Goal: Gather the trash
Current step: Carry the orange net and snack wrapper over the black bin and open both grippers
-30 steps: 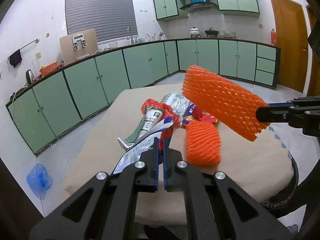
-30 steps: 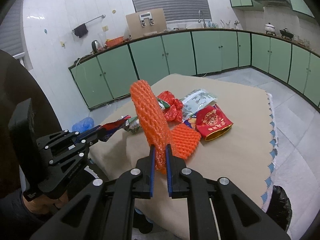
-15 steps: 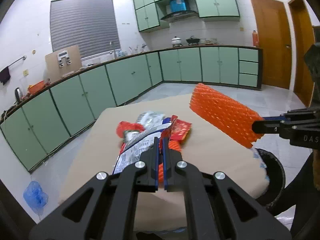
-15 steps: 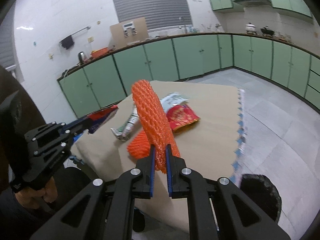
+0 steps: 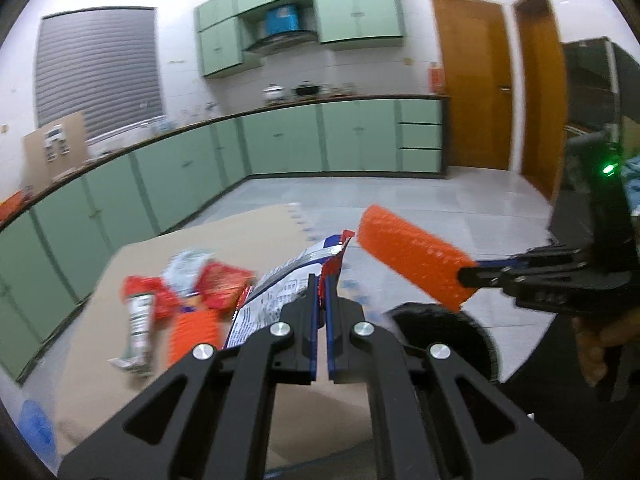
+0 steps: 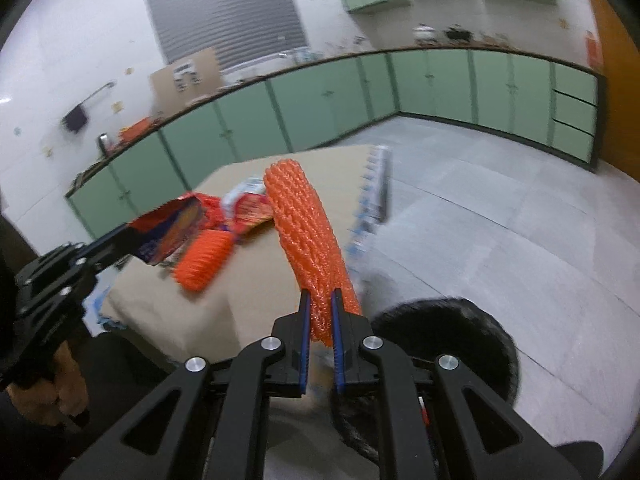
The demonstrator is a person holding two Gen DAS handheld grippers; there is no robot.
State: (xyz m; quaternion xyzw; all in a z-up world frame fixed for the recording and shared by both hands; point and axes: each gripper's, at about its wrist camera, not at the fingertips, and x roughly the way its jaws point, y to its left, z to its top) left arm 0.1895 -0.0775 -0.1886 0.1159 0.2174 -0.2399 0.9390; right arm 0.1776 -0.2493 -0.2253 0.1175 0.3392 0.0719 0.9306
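Note:
My left gripper (image 5: 320, 280) is shut on a white, blue and red snack wrapper (image 5: 280, 292), which also shows at the left of the right wrist view as the same wrapper (image 6: 172, 232). My right gripper (image 6: 320, 300) is shut on a long orange foam net sleeve (image 6: 308, 232); in the left wrist view that sleeve (image 5: 412, 256) hangs above a black-lined trash bin (image 5: 444, 328). The bin (image 6: 452, 332) lies just beyond my right fingers. On the tan table (image 5: 96, 332) lie a second orange net (image 5: 192, 332), red packets (image 5: 224, 288) and a tube-like wrapper (image 5: 140, 320).
Green cabinets (image 5: 280, 148) run along the far walls, with wooden doors (image 5: 472, 80) at the right. Grey tiled floor (image 6: 500, 220) spreads past the table's right edge. A blue bag (image 5: 36, 428) lies on the floor at the left. A hand (image 6: 60, 392) holds the left gripper.
Both grippers have swung right, off the table toward the bin, each carrying its piece of trash. The table litter has slid to the left of both views and the bin has come into view.

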